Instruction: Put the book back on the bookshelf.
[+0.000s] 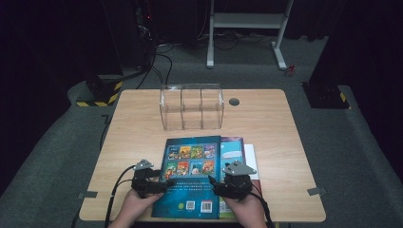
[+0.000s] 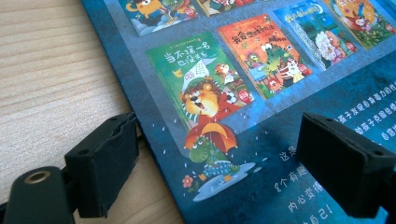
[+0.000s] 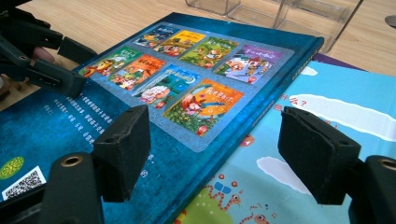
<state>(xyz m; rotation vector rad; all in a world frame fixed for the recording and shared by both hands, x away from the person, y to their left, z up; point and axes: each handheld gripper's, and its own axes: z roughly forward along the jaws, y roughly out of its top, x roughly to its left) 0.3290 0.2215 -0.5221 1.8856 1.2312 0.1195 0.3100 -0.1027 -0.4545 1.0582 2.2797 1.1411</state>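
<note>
Setting: a light wooden table (image 1: pixel 266 128) on grey carpet (image 1: pixel 342 142) in a dark room.
The tabletop has a round grey grommet (image 1: pixel 234 101) near its far edge. Beyond it stands a white metal frame (image 1: pixel 247 28); black cables (image 1: pixel 159 61) trail across the floor. Yellow-and-black striped bases (image 1: pixel 102 92) sit at the far left and right. The surroundings are unlit and black.

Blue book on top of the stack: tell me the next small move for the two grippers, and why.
Probably close both grippers on the blue book's side edges. The left gripper has its jaws open astride the left edge, one over the table, one over the cover. The right gripper is open astride the right edge, above the light blue book beneath. Neither grips yet.
</note>
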